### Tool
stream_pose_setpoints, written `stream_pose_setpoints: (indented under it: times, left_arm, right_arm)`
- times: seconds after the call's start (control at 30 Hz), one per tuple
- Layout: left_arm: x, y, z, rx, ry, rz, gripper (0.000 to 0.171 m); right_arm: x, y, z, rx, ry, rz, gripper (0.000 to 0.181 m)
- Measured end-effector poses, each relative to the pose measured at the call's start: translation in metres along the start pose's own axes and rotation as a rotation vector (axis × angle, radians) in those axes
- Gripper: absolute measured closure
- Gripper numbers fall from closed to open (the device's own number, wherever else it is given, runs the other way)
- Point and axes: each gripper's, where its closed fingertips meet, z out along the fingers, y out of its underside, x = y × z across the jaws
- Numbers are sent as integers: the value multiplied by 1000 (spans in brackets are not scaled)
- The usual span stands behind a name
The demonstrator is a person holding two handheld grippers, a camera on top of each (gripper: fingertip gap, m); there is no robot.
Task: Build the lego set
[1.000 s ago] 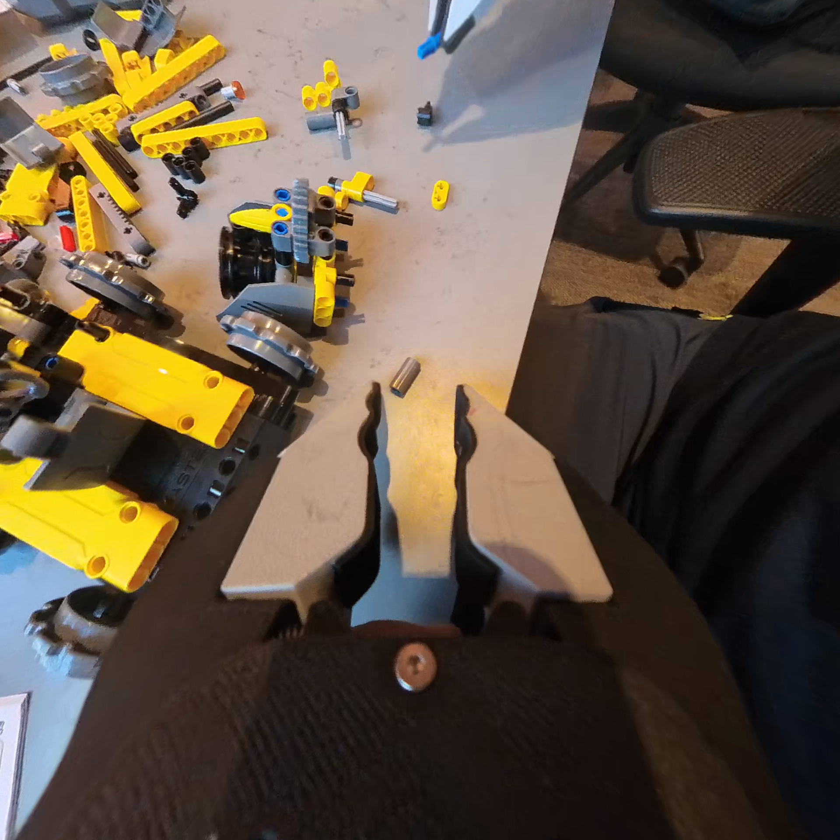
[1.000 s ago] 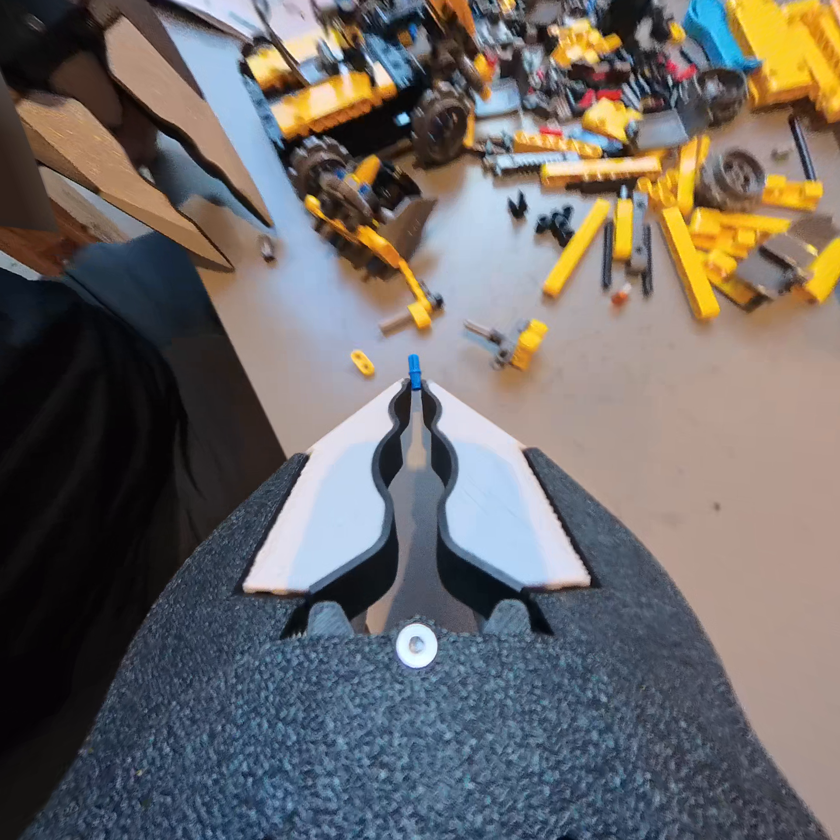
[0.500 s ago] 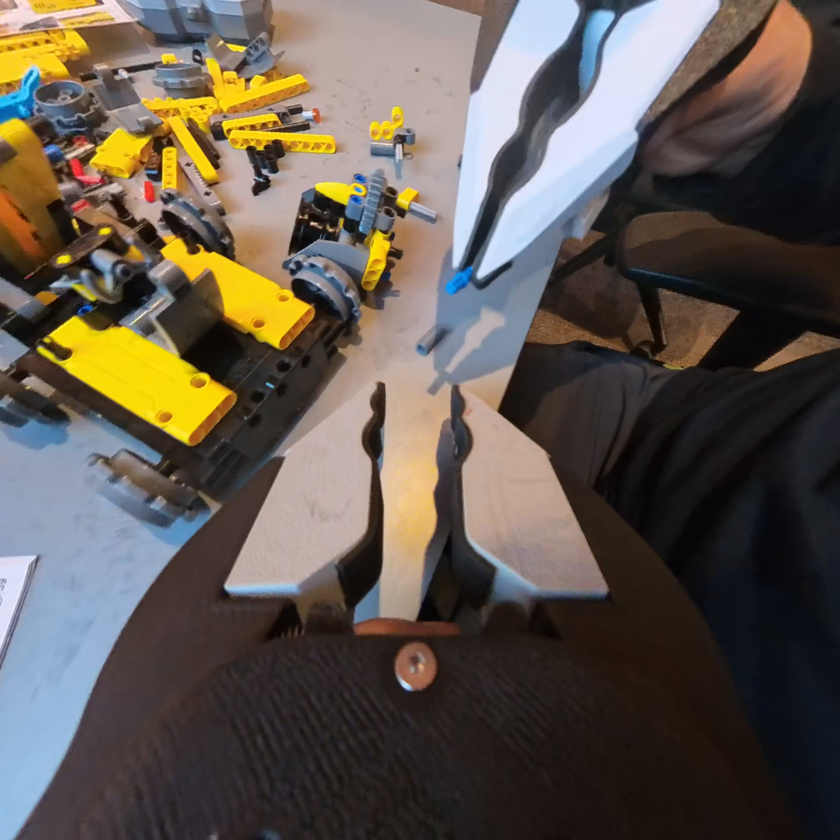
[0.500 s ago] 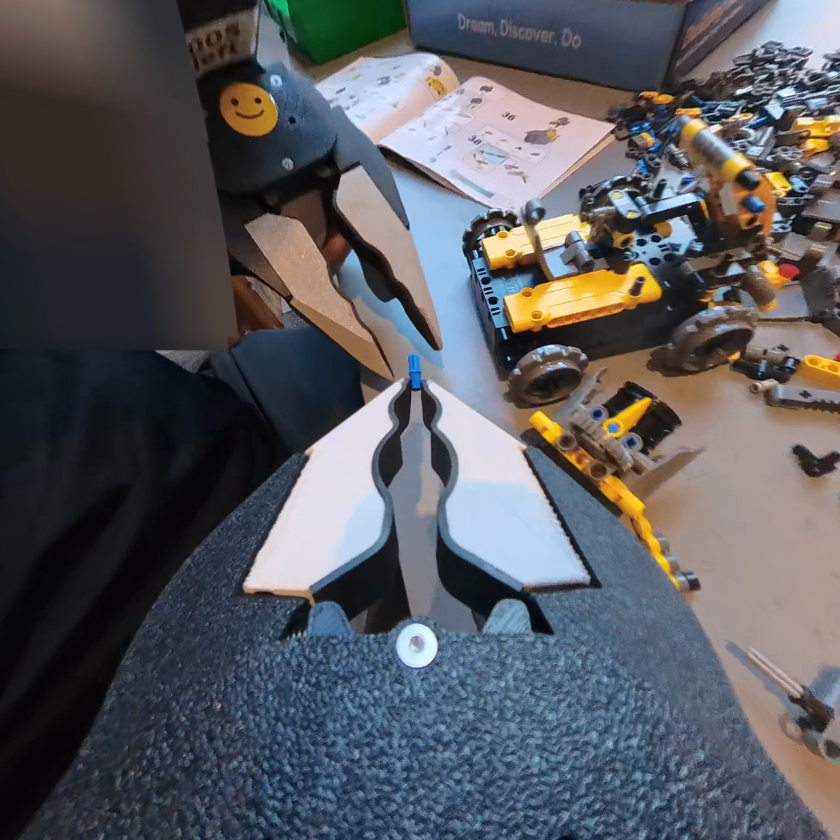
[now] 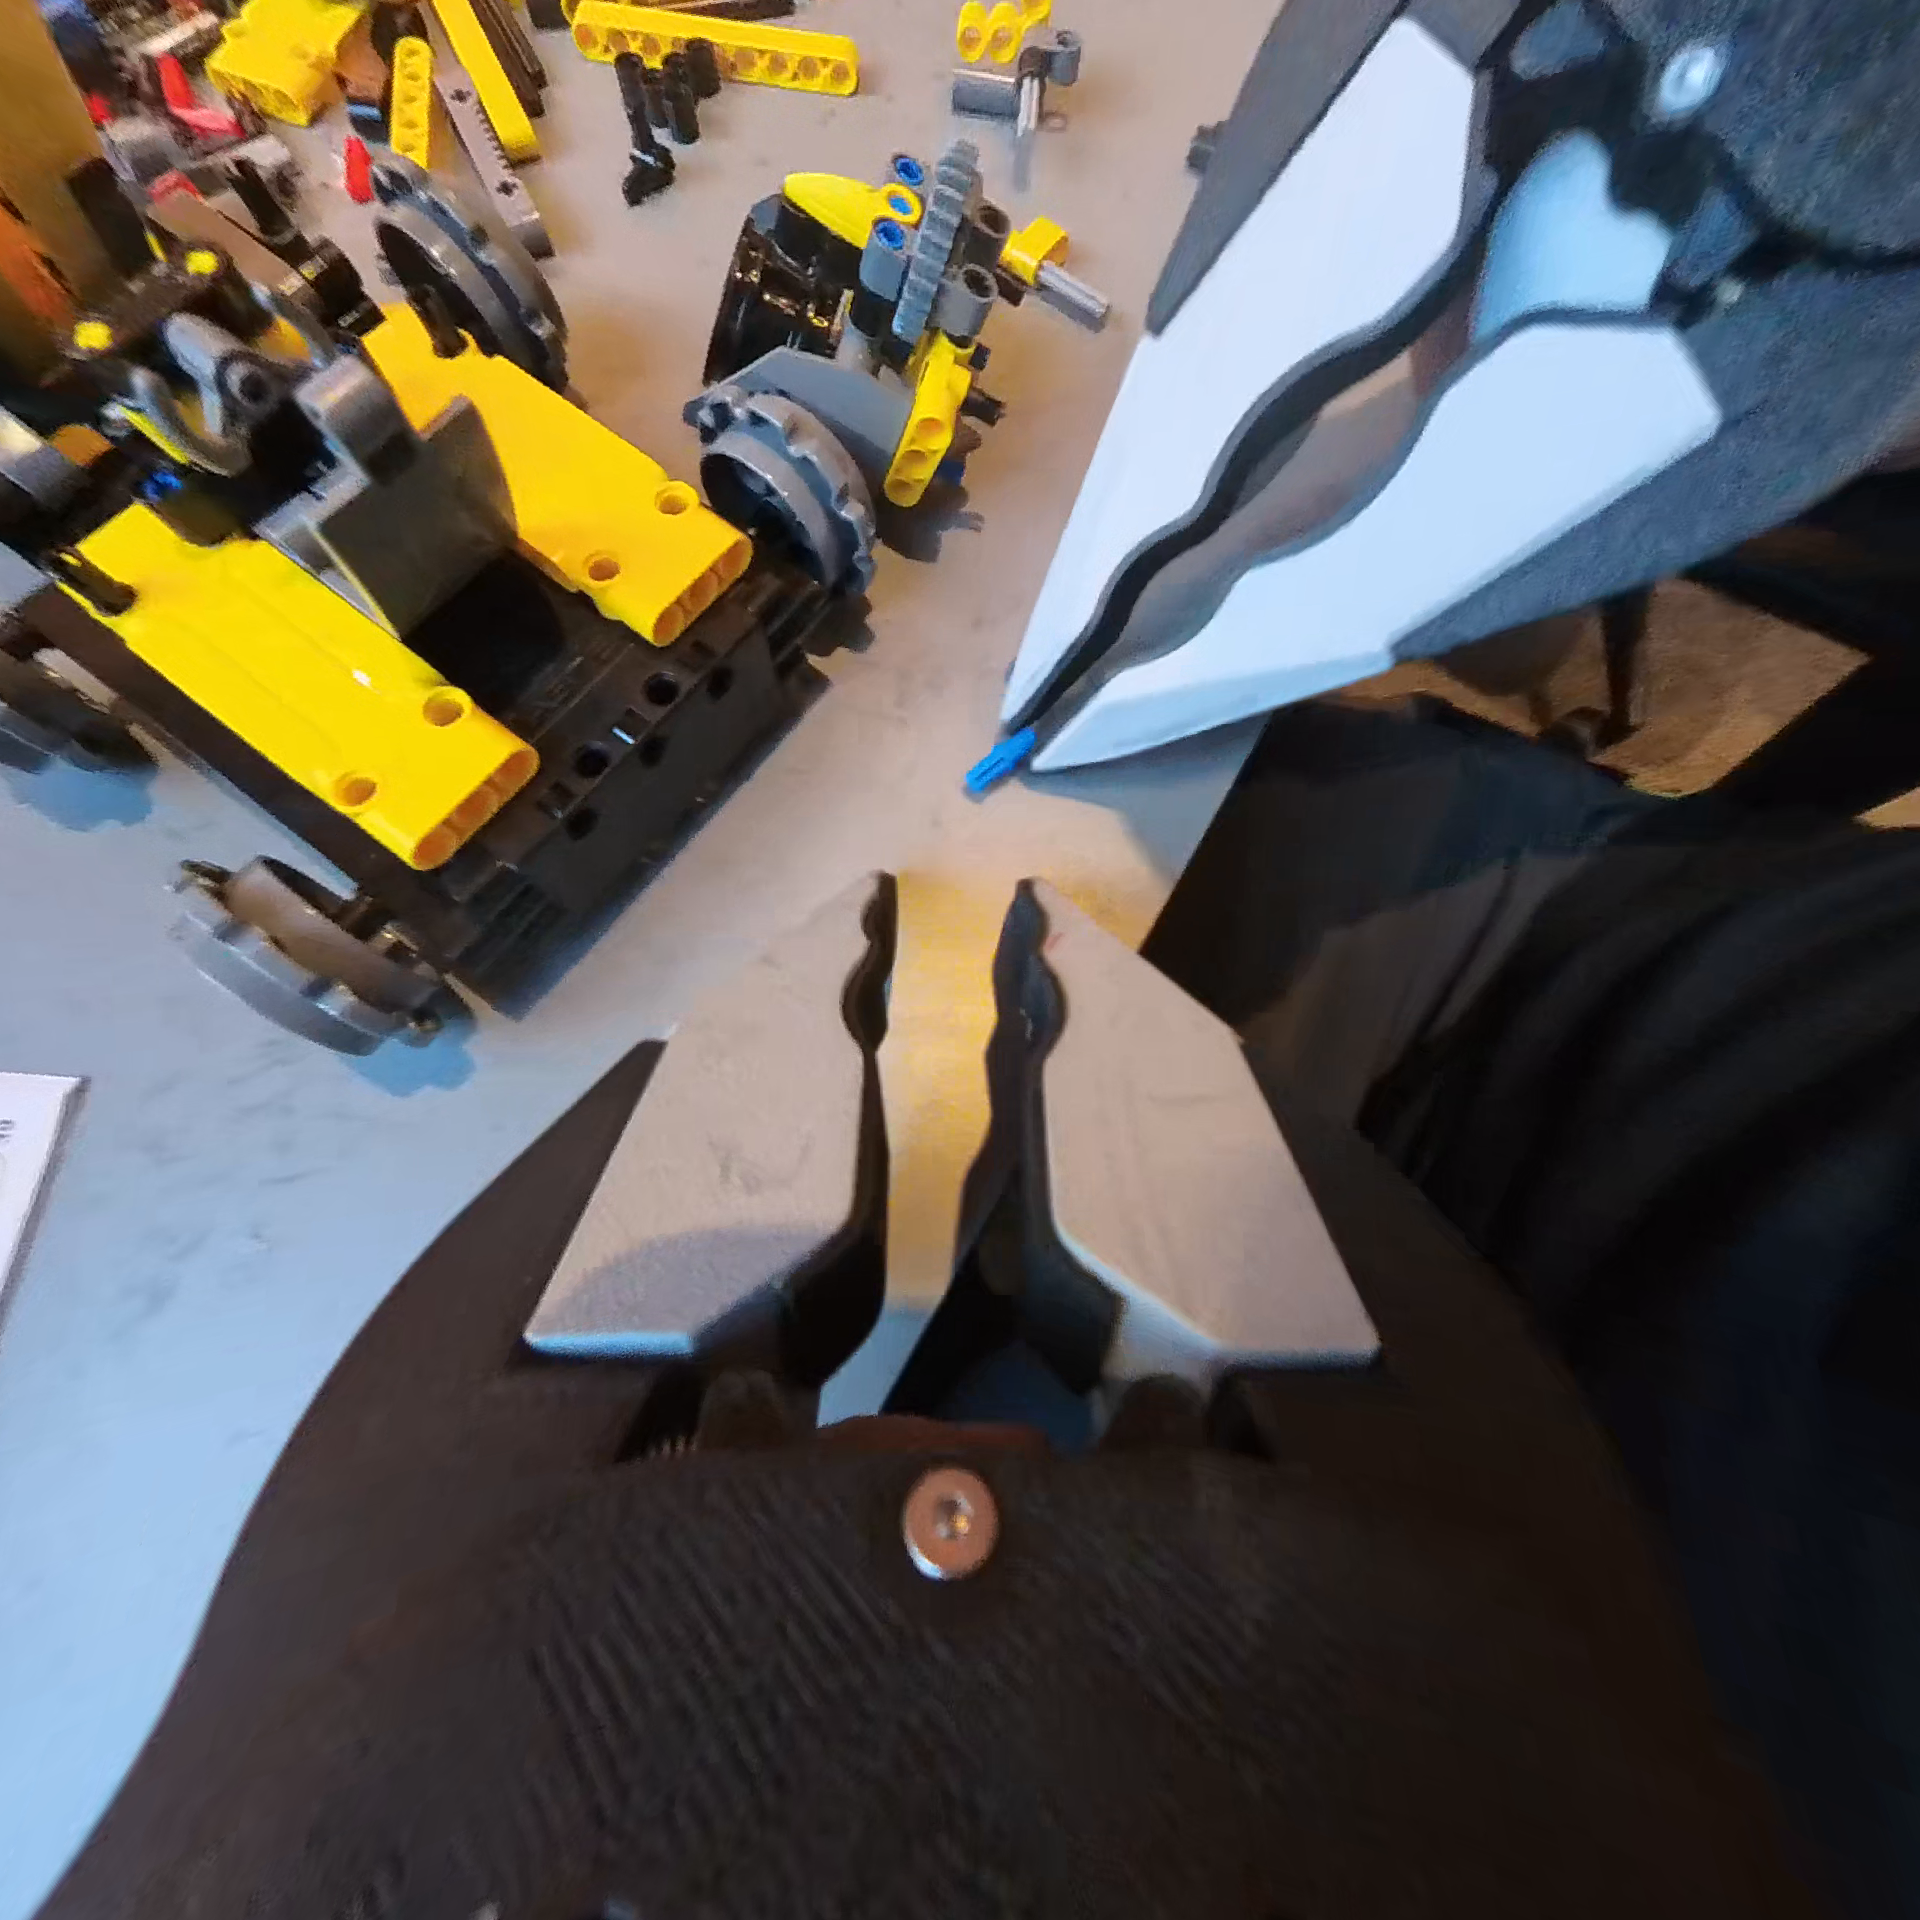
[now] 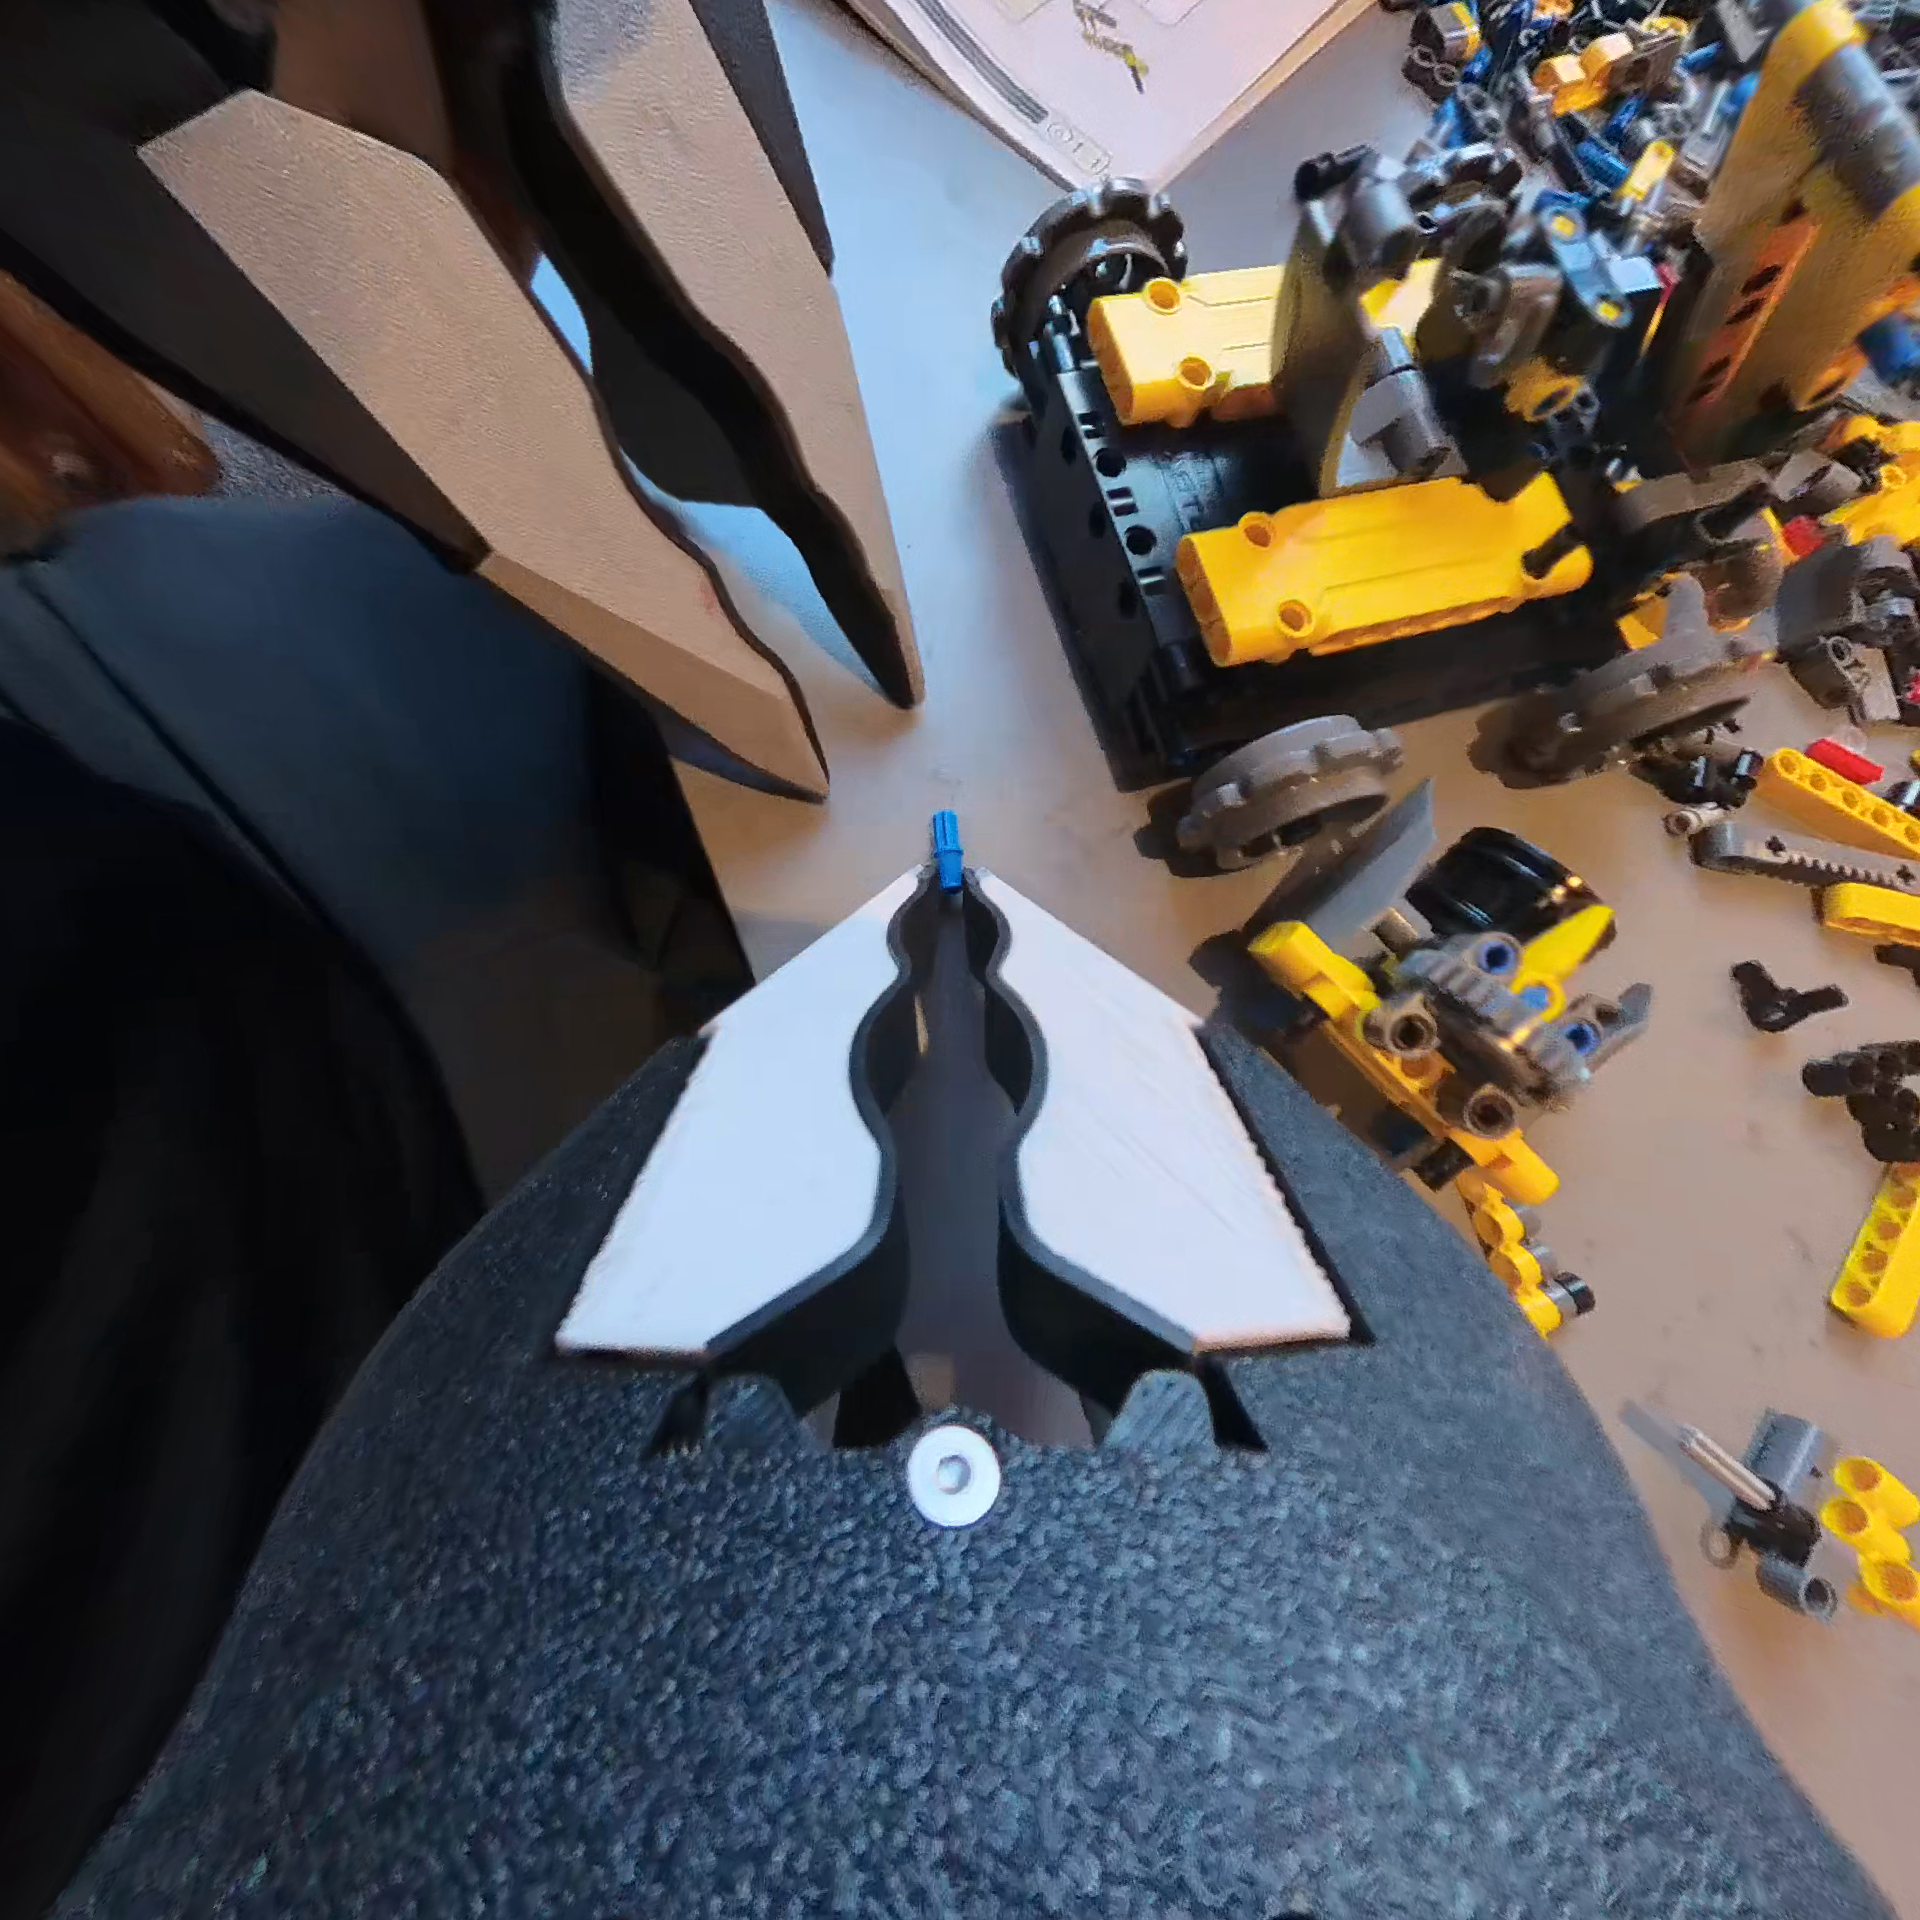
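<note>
My right gripper (image 6: 945,878) is shut on a small blue pin (image 6: 945,847) that sticks out past its tips. It also shows in the left wrist view (image 5: 1023,727), with the blue pin (image 5: 1000,761) pointing down toward the table near its front edge. My left gripper (image 5: 956,894) is open and empty, just above the table edge, and faces the right gripper's tips; it also shows in the right wrist view (image 6: 862,727). A half-built yellow and black vehicle (image 5: 436,623) stands to the left of both grippers, and shows in the right wrist view (image 6: 1351,540).
A small yellow and grey gear assembly (image 5: 894,343) lies beyond the vehicle. Several loose yellow beams (image 5: 717,52) and black pins cover the far table. A booklet (image 6: 1101,83) lies at the back. A person's dark-clothed legs (image 5: 1558,1039) and a chair sit off the table's edge. Only a small space, under 4 cm, lies between the two pairs of fingers.
The right gripper with the blue pin has swung in close to the left gripper's tips, low over the table edge. The left gripper has shifted nearer the vehicle and stays open.
</note>
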Motion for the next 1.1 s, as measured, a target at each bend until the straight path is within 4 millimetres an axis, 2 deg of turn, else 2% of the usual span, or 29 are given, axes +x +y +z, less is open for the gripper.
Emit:
stream_pose_setpoints:
  times: [0.2,0.3,0.4,0.5,0.67,0.8,0.9,0.97,1.1]
  left_arm:
    - [-9,-6,6,16,-45,-6,153]
    - [-8,-10,11,25,-46,6,151]
    - [-18,-10,11,19,-103,10,150]
    - [-16,-8,4,17,-97,-14,149]
    - [5,-7,3,31,-31,-43,148]
    - [1,-9,11,10,-71,2,150]
    - [-4,-10,7,4,-73,-3,148]
    - [-4,-12,-1,17,-61,-26,148]
    - [16,-18,-5,18,24,-31,145]
  right_arm:
    - [-13,-4,1,-11,-37,16,172]
    - [-13,-3,2,0,-31,52,171]
    - [-13,-3,2,8,-13,81,171]
    - [-11,0,-3,0,17,64,170]
    - [-18,3,-5,15,-22,76,175]
    - [-20,-1,-1,32,-45,74,174]
    - [-23,-1,-5,42,-74,68,170]
    - [-15,3,-13,48,-51,70,170]
    - [4,12,-28,60,-10,86,169]
